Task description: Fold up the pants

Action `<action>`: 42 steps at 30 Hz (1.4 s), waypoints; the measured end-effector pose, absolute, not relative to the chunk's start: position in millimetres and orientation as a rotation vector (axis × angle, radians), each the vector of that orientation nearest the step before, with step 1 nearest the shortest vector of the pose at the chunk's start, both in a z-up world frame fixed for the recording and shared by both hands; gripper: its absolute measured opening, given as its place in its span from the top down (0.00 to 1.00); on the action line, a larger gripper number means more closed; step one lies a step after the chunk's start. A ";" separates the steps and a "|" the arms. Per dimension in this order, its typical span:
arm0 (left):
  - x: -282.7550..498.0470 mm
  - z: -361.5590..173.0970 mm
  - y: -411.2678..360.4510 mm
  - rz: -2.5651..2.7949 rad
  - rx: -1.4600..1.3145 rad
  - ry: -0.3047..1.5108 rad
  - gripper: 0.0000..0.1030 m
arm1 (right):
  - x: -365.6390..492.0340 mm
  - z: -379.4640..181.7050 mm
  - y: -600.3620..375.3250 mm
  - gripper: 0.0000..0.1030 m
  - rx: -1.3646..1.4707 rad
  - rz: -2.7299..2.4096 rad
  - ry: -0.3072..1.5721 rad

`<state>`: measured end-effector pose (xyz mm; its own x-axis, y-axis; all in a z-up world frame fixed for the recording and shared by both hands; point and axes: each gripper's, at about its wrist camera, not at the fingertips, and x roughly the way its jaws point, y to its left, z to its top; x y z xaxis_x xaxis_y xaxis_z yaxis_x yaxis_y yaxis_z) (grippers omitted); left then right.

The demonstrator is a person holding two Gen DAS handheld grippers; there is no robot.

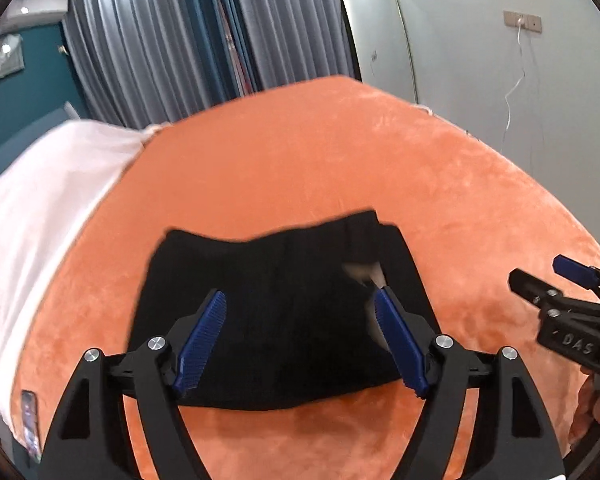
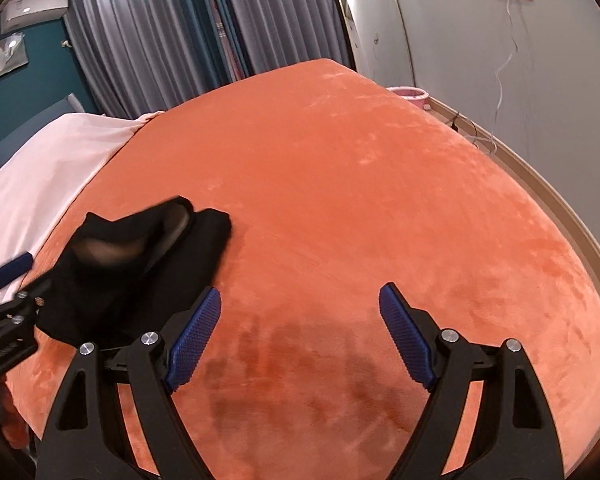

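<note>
The black pants (image 1: 276, 300) lie folded into a compact bundle on the orange blanket (image 1: 300, 160). My left gripper (image 1: 300, 300) is open and empty, held just above the bundle, its blue pads either side of it. My right gripper (image 2: 300, 300) is open and empty over bare orange blanket (image 2: 340, 200), to the right of the pants (image 2: 140, 256). It also shows at the right edge of the left wrist view (image 1: 568, 292). The left gripper shows at the left edge of the right wrist view (image 2: 8, 280).
A white sheet (image 1: 40, 200) covers the bed left of the blanket. Grey curtains (image 1: 160, 40) hang behind. A white wall with a socket and cable (image 1: 520, 40) stands at the right. A pink bin (image 2: 408, 94) sits past the bed's far corner.
</note>
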<state>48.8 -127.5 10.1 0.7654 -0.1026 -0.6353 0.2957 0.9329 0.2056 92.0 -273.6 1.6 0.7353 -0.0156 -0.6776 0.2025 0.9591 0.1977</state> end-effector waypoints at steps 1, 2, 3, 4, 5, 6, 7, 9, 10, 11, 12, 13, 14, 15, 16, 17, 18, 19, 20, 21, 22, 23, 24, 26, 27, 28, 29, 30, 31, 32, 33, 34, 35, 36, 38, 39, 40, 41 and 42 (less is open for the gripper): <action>47.0 15.2 -125.3 -0.217 0.302 0.659 0.28 | 92.2 4.7 -270.0 0.23 0.264 -0.116 0.732; 45.7 18.7 -125.1 -0.219 0.295 0.657 0.28 | 93.0 8.9 -265.4 0.23 0.258 -0.109 0.725; 45.1 21.9 -122.8 -0.218 0.284 0.658 0.28 | 93.9 11.8 -261.8 0.23 0.253 -0.103 0.721; 45.0 23.7 -120.6 -0.213 0.280 0.661 0.28 | 94.7 15.4 -256.7 0.23 0.244 -0.092 0.718; 46.7 26.3 -117.6 -0.207 0.275 0.664 0.28 | 95.9 17.9 -252.8 0.23 0.238 -0.085 0.716; 47.6 26.9 -113.2 -0.194 0.271 0.672 0.28 | 97.3 20.5 -248.9 0.23 0.232 -0.074 0.712; 49.3 26.4 -108.2 -0.187 0.263 0.685 0.28 | 98.8 23.4 -244.4 0.23 0.226 -0.063 0.708; 54.0 22.7 -98.6 -0.179 0.242 0.715 0.28 | 104.8 28.4 -234.8 0.23 0.222 -0.029 0.707; 57.7 19.9 -92.9 -0.171 0.230 0.730 0.28 | 109.9 30.8 -229.4 0.23 0.220 -0.006 0.708; 61.1 17.4 -87.3 -0.162 0.219 0.742 0.28 | 113.1 32.4 -225.4 0.23 0.215 0.003 0.709; 65.3 14.1 -84.0 -0.153 0.212 0.750 0.28 | 118.5 34.0 -219.6 0.23 0.199 0.010 0.710; 68.5 11.8 -78.7 -0.140 0.206 0.759 0.28 | 122.3 34.8 -214.0 0.23 0.186 0.016 0.713; 71.2 9.1 -75.6 -0.134 0.202 0.764 0.28 | 128.9 35.4 -208.2 0.23 0.170 0.028 0.717; 75.4 6.2 -69.2 -0.119 0.196 0.773 0.28 | 133.6 35.5 -204.2 0.23 0.164 0.036 0.719; 78.4 3.9 -65.1 -0.112 0.191 0.779 0.28 | 140.0 34.9 -199.9 0.23 0.161 0.048 0.725; 80.8 2.1 -61.8 -0.108 0.187 0.783 0.28 | 147.8 33.3 -195.7 0.23 0.160 0.060 0.735; 84.7 -0.8 -56.4 -0.096 0.182 0.791 0.28 | 154.8 31.5 -192.1 0.23 0.157 0.064 0.742; 87.0 -2.7 -54.2 -0.092 0.180 0.795 0.28 | 161.9 29.4 -188.3 0.23 0.154 0.070 0.752; 90.3 -5.2 -50.9 -0.087 0.177 0.801 0.28 | 168.8 27.3 -184.8 0.23 0.154 0.079 0.762; 93.6 -7.9 -46.9 -0.079 0.173 0.808 0.28 | 175.5 25.6 -181.0 0.23 0.154 0.084 0.769; 96.2 -10.1 -43.9 -0.076 0.171 0.813 0.28 | 182.1 22.5 -177.9 0.22 0.152 0.088 0.780; 98.6 -12.3 -40.9 -0.071 0.170 0.817 0.28 | 189.7 17.8 -174.2 0.19 0.146 0.088 0.795; 100.3 -13.9 -38.7 -0.067 0.169 0.820 0.28 | 194.9 14.2 -171.8 0.18 0.141 0.082 0.803; 104.0 -17.8 -33.1 -0.061 0.166 0.829 0.28 | 207.1 3.4 -166.2 0.18 0.133 0.087 0.840; 105.3 -19.0 -31.2 -0.058 0.165 0.831 0.28 | 211.5 -2.1 -163.9 0.18 0.139 0.093 0.857; 106.6 -20.4 -29.2 -0.058 0.165 0.835 0.28 | 215.0 -6.7 -161.4 0.18 0.144 0.098 0.873; 108.2 -22.2 -27.0 -0.054 0.167 0.838 0.28 | 218.4 -11.8 -157.9 0.18 0.147 0.108 0.890; 109.5 -23.5 -25.8 -0.052 0.167 0.841 0.28 | 220.2 -15.4 -154.6 0.19 0.147 0.117 0.898; 110.6 -24.1 -24.0 -0.053 0.168 0.844 0.28 | 221.9 -19.2 -149.9 0.19 0.146 0.138 0.906; 112.1 -25.0 -21.6 -0.050 0.168 0.846 0.28 | 224.2 -21.8 -147.2 0.31 0.144 0.159 0.919; 113.7 -26.1 -19.7 -0.047 0.165 0.849 0.28 | 226.4 -23.5 -143.5 0.42 0.134 0.162 0.925; 114.9 -27.0 -18.1 -0.046 0.162 0.852 0.28 | 227.3 -24.3 -141.6 0.48 0.129 0.165 0.926; 115.9 -27.6 -17.1 -0.043 0.161 0.853 0.28 | 229.0 -25.1 -140.1 0.64 0.132 0.180 0.935; 116.9 -28.2 -15.9 -0.042 0.158 0.854 0.28 | 229.4 -24.7 -139.7 0.74 0.154 0.197 0.942; 118.5 -29.4 -14.1 -0.039 0.158 0.857 0.28 | 226.1 -14.9 -142.1 0.80 0.169 0.193 0.907; 118.7 -29.4 -13.6 -0.040 0.159 0.857 0.28 | 222.0 -6.0 -144.0 0.85 0.183 0.203 0.880; 118.9 -29.7 -13.3 -0.038 0.161 0.857 0.28 | 218.1 0.4 -146.3 0.85 0.199 0.207 0.859; 119.4 -30.1 -13.1 -0.036 0.164 0.856 0.28 | 211.7 11.4 -149.4 0.86 0.208 0.212 0.823; 119.8 -31.1 -12.8 -0.036 0.165 0.857 0.28 | 206.7 18.6 -152.3 0.86 0.204 0.206 0.795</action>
<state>119.8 -12.8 -31.1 0.6547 0.0347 -0.7551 0.0979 0.9867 0.1302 206.7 -152.3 18.6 0.6823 0.2588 -0.6838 -0.1060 0.9604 0.2577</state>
